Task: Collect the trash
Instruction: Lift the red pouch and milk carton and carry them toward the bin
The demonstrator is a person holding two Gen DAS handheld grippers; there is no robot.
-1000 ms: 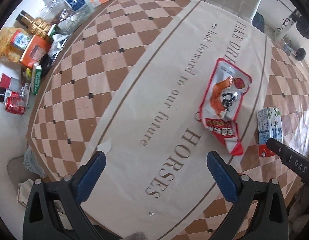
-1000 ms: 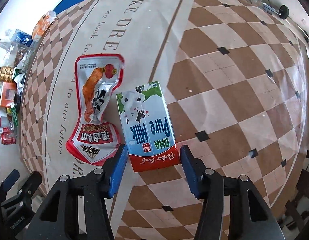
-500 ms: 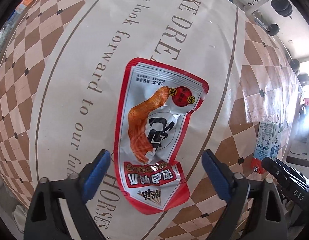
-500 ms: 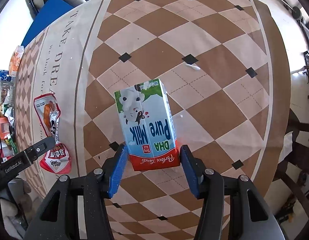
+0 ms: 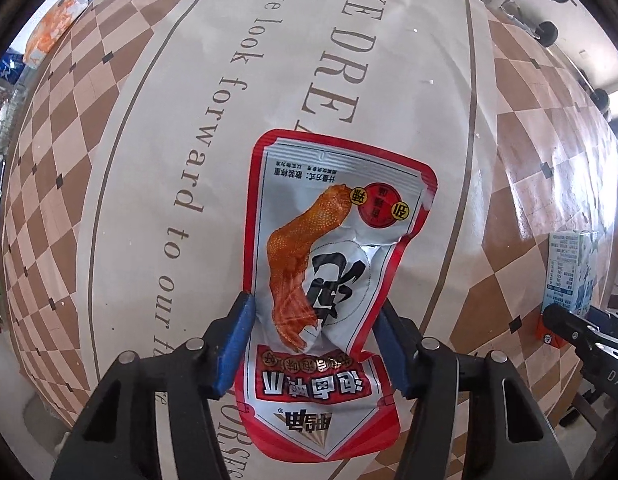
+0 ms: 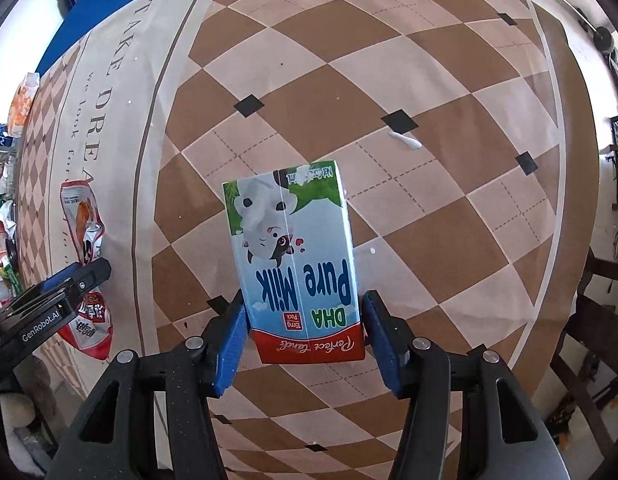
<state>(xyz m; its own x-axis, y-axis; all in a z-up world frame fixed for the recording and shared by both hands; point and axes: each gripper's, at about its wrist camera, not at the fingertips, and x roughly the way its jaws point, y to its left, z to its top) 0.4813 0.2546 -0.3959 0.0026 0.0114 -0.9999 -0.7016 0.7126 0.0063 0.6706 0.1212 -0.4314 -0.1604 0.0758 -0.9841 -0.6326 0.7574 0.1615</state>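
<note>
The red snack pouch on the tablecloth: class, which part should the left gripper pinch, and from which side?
Probably the narrow waist of the red snack pouch, entered from its wide printed end, one finger on each long edge. It lies flat and crumpled, so the pinched-in middle fits between the left gripper pads, which already press both edges.

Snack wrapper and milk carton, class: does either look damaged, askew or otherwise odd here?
The red snack wrapper is crumpled and buckled where the left claw pinches it. The milk carton, in the right claw, looks undented. A small white scrap lies loose on the checked tablecloth beyond it.
</note>
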